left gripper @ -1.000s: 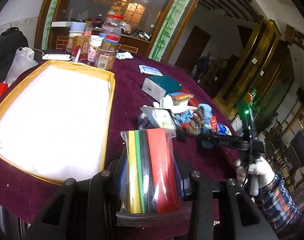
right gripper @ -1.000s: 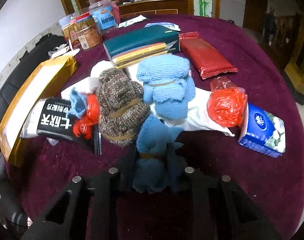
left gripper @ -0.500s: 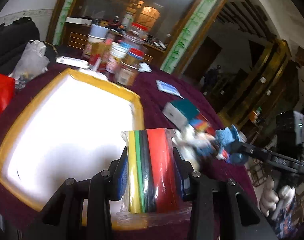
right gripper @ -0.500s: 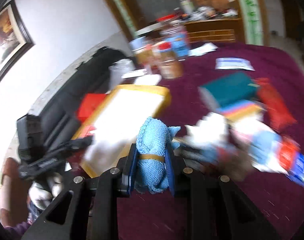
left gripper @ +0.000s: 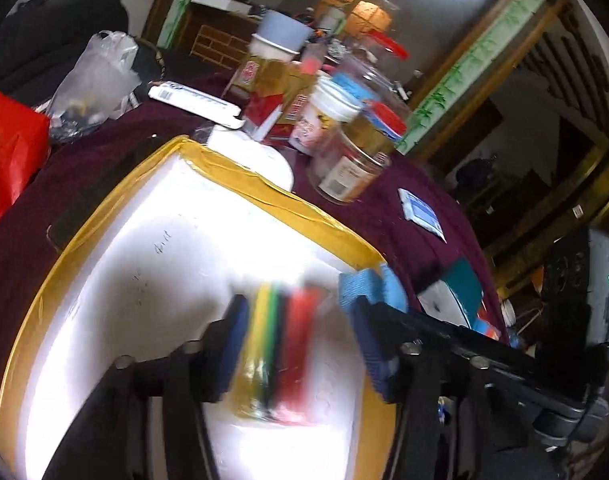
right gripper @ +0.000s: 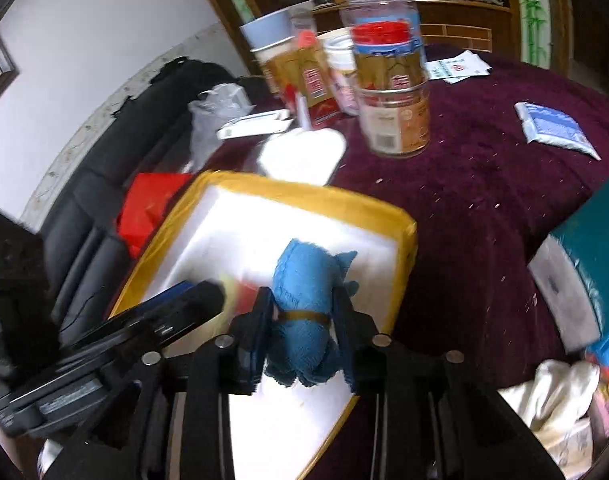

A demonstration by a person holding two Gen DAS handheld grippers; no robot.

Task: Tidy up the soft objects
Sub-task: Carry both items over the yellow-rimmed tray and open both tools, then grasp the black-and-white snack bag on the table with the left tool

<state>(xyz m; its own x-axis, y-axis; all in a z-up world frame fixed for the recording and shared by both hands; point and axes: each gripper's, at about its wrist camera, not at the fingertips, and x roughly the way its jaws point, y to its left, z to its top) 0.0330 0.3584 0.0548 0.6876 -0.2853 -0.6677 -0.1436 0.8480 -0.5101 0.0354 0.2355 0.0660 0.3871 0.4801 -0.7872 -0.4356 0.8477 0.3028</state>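
A white foam box with a yellow taped rim (left gripper: 240,178) (right gripper: 304,192) lies on the purple table. My left gripper (left gripper: 296,344) hangs over the box with its jaws spread wide; a blurred bag of coloured strips (left gripper: 280,356) sits between them, apart from both pads. My right gripper (right gripper: 302,320) is shut on a rolled blue towel (right gripper: 304,292) bound with a band, held over the box's near right part. The towel's tip (left gripper: 364,284) shows in the left wrist view beside the right gripper's arm.
Jars and tins (left gripper: 344,148) (right gripper: 392,92) stand behind the box. A teal box (right gripper: 592,256), a blue packet (right gripper: 552,124) and white cloth (right gripper: 552,396) lie to the right. A red bag (left gripper: 8,152) and a clear plastic bag (left gripper: 92,80) sit left.
Both grippers moved over the white box. The left gripper's jaws opened and the bag of strips came free. The right gripper carried the blue towel in beside it.
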